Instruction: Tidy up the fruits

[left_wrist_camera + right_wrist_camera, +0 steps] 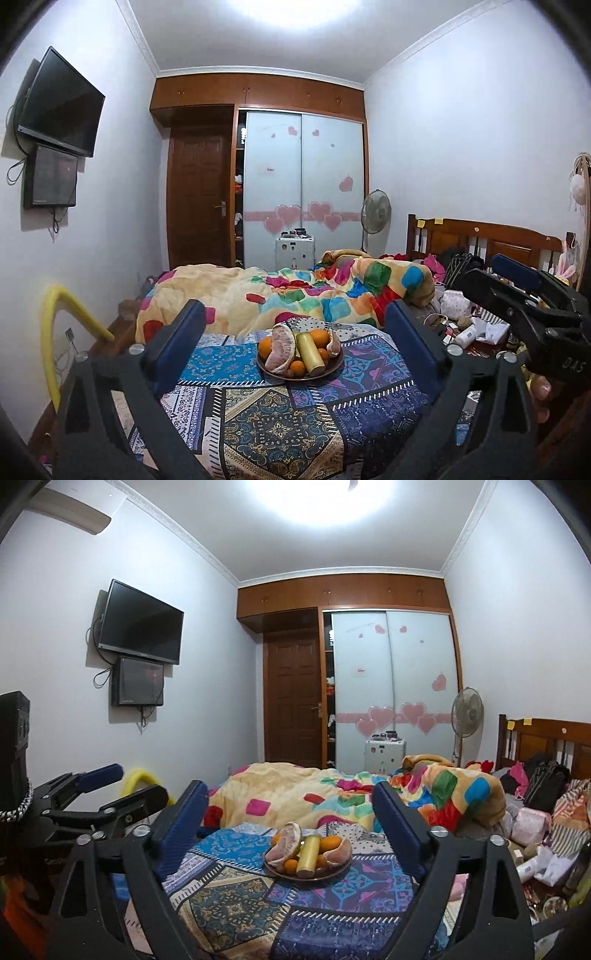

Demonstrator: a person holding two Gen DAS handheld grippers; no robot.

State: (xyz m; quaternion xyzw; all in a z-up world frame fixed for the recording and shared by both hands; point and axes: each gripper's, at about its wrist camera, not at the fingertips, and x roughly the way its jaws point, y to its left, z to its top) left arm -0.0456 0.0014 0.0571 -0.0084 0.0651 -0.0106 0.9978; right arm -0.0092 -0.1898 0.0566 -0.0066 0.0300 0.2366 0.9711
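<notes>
A brown plate [332,369] of fruit sits on a patterned blue cloth [280,424] on the bed. It holds peeled pomelo pieces [282,350], several small oranges [319,338] and a yellow-green cylinder [310,352]. My left gripper [295,332] is open and empty, held back from the plate, its blue pads either side of it. My right gripper [291,812] is also open and empty, facing the same plate [332,875]. The right gripper also shows at the right edge of the left wrist view [509,280], and the left gripper at the left of the right wrist view [114,786].
A rumpled multicoloured blanket [295,291] lies behind the plate. Clutter of bags, bottles and clothes [461,317] lies to the right by the wooden headboard [480,240]. A yellow foam tube [51,332] stands at left. Wardrobe, door, fan and wall TV stand further off.
</notes>
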